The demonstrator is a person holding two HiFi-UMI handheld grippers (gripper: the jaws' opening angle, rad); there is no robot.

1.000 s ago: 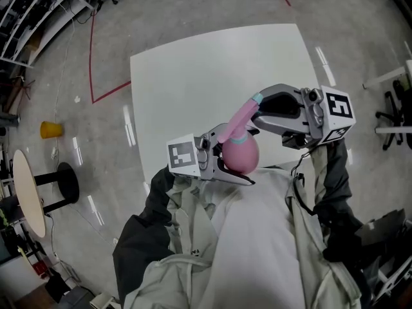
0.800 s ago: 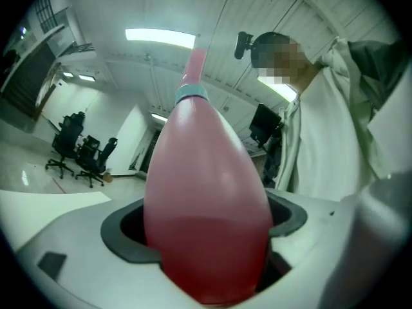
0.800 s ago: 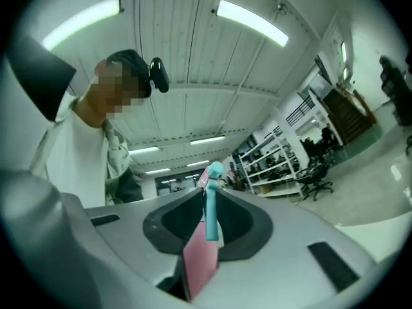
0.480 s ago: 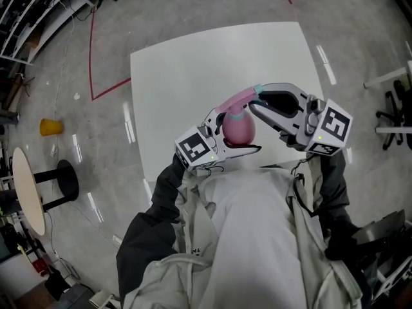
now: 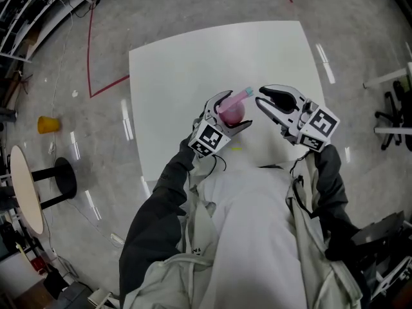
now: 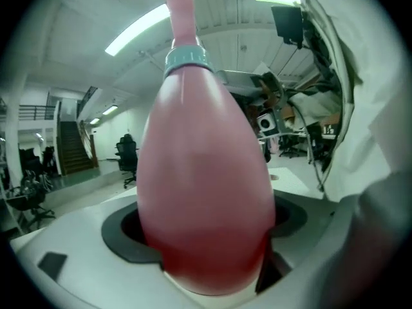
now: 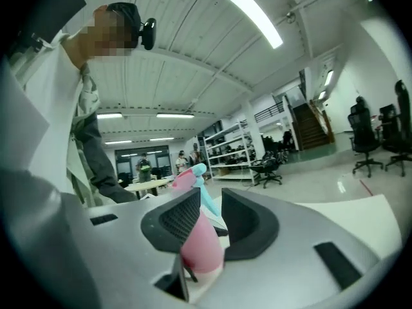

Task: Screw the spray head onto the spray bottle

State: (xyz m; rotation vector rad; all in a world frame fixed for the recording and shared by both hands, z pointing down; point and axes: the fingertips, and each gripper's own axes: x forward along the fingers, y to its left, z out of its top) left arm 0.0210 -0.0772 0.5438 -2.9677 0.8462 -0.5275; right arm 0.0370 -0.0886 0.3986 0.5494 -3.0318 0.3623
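Observation:
A pink spray bottle (image 5: 230,112) with a teal collar and a pink spray head (image 5: 240,96) on its neck is held above the white table (image 5: 187,63). My left gripper (image 5: 237,110) is shut on the bottle's round body (image 6: 203,185), which fills the left gripper view. My right gripper (image 5: 259,98) sits just right of the spray head's teal tip. Its jaws are opening and nothing is pressed between them. In the right gripper view the bottle (image 7: 203,243) shows through the gap beyond the jaws.
The table's front edge is close to the person's body. On the floor at left are a yellow object (image 5: 49,127), a black stool (image 5: 64,179) and a small round table (image 5: 26,192). Office chairs (image 5: 393,114) stand at the right.
Both grippers moved forward over the table. The left one turned, tilting the bottle's head to the right. The right gripper, earlier closed round the spray head, now stands apart from it.

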